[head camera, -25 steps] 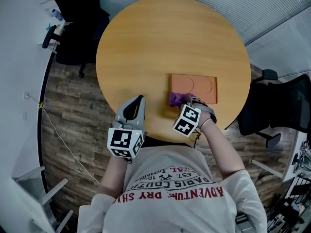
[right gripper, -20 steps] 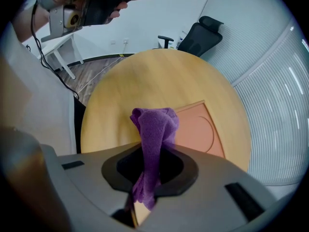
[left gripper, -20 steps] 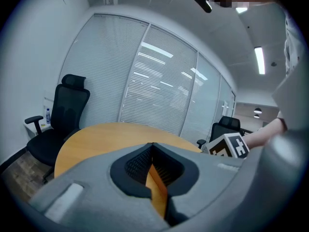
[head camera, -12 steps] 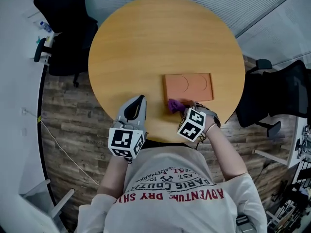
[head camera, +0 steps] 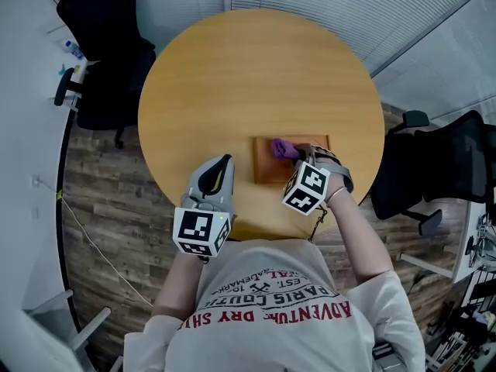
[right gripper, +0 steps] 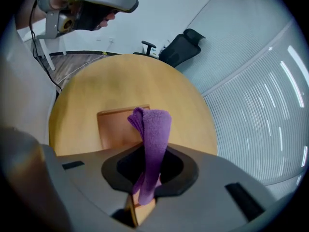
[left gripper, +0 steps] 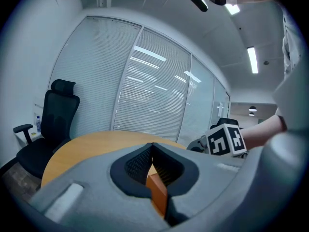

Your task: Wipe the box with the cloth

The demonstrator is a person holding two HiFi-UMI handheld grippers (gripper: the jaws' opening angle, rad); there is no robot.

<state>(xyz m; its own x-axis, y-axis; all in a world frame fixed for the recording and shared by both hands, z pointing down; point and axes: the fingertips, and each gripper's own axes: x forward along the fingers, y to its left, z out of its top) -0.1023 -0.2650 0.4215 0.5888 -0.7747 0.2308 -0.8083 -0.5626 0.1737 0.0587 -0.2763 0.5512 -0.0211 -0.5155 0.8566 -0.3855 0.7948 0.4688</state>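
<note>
Cloth (head camera: 281, 147) shifted onto box (head camera: 267, 170), in right gripper (head camera: 299, 153)

— What moved in the last second?
— The right gripper (head camera: 297, 153) has carried the cloth (head camera: 281, 147) from the box's (head camera: 267, 169) near edge onto its top, toward the far side.

The cloth (head camera: 283, 148) is purple, the box (head camera: 267, 170) terracotta orange, the round desk (head camera: 232, 76) honey-coloured wood grain. The left tongs (head camera: 224, 159) and right tongs (head camera: 301, 153) are grey, with black-and-white square markers. Black office chair (head camera: 105, 45), brown plank floor (head camera: 101, 200).
</note>
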